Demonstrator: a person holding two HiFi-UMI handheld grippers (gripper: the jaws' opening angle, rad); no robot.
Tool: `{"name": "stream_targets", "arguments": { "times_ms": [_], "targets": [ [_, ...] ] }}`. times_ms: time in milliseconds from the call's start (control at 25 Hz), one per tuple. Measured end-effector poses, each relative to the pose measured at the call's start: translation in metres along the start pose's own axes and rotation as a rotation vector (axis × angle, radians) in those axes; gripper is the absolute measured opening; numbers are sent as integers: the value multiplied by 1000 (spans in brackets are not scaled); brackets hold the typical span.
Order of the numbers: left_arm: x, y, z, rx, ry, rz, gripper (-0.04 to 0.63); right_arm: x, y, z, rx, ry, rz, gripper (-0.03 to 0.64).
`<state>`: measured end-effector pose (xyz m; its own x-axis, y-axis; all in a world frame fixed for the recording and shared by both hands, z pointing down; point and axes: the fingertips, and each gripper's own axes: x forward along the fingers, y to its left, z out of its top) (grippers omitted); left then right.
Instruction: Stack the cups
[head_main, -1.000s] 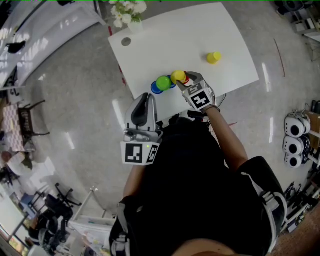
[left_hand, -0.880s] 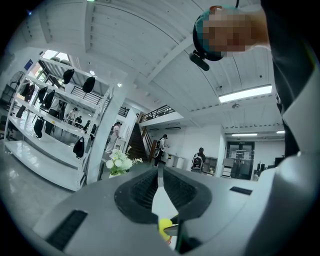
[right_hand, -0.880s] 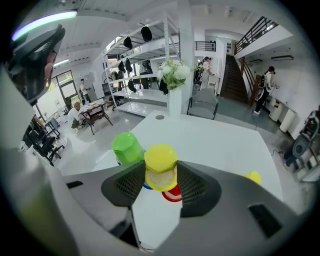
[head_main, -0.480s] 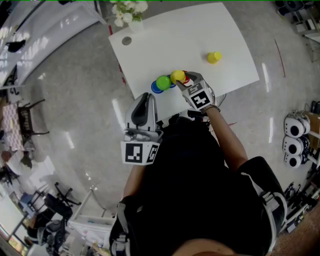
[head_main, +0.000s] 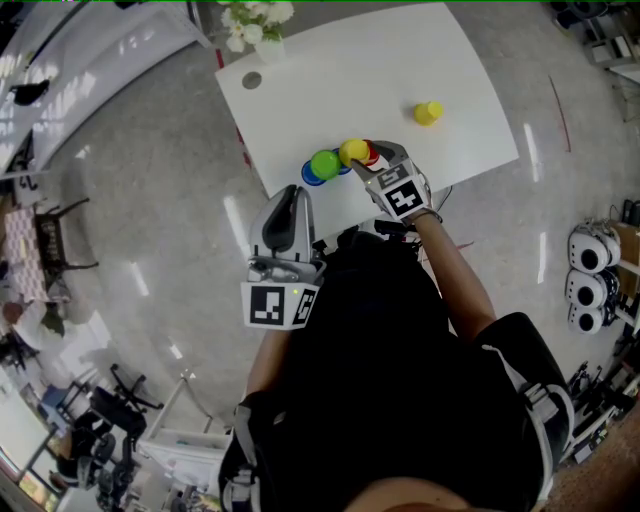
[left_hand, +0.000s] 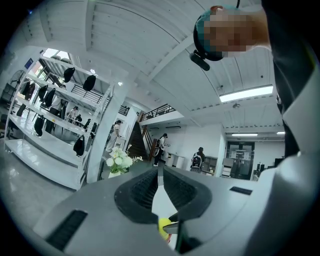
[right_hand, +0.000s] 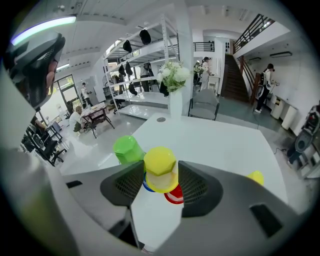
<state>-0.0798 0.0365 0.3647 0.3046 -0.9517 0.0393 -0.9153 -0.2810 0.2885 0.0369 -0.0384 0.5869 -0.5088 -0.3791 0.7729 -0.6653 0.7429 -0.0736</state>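
**Right jaws loosening around the yellow cup beside the green one**

The right gripper (right_hand: 161, 175) is straddling an upturned yellow cup (right_hand: 160, 162). That cup is standing just to the right of the green cup (right_hand: 128, 149), with its axis upright and its closed base facing up. The jaws have just been opening with the cup between them. They are standing wide, and I judge the pads are not pressing on it.

A blue rim (right_hand: 145, 185) is peeking out under the yellow cup on the green cup's side, so it seems to be sitting on a blue cup. A red cup (right_hand: 175, 197) is lying against it on the side away from the green cup.

The gripper is slanting down onto the cup, so backing out along that slant is looking safest. A sideways drift towards the green cup is risking a knock.

A second yellow cup (head_main: 428, 113) is waiting well to the right of the green cup on the white table (head_main: 350, 80), with nothing between. The right gripper is the nearer one.

The left gripper (left_hand: 159, 175) is hanging back from the green cup, off the table's near edge. Its jaws are drawn together on nothing.

A flower vase (right_hand: 175, 107) is standing far beyond the green cup, clear of everything.
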Motion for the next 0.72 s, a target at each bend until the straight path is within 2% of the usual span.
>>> {"name": "stream_targets", "arguments": {
  "times_ms": [360, 720],
  "targets": [
    [11, -7, 1, 4, 6, -25, 51, -18, -11, 13, 39, -67, -19, 235],
    [41, -29, 1, -3, 30, -105, 51, -48, -62, 18, 159, -179, -118, 235]
  ]
}}
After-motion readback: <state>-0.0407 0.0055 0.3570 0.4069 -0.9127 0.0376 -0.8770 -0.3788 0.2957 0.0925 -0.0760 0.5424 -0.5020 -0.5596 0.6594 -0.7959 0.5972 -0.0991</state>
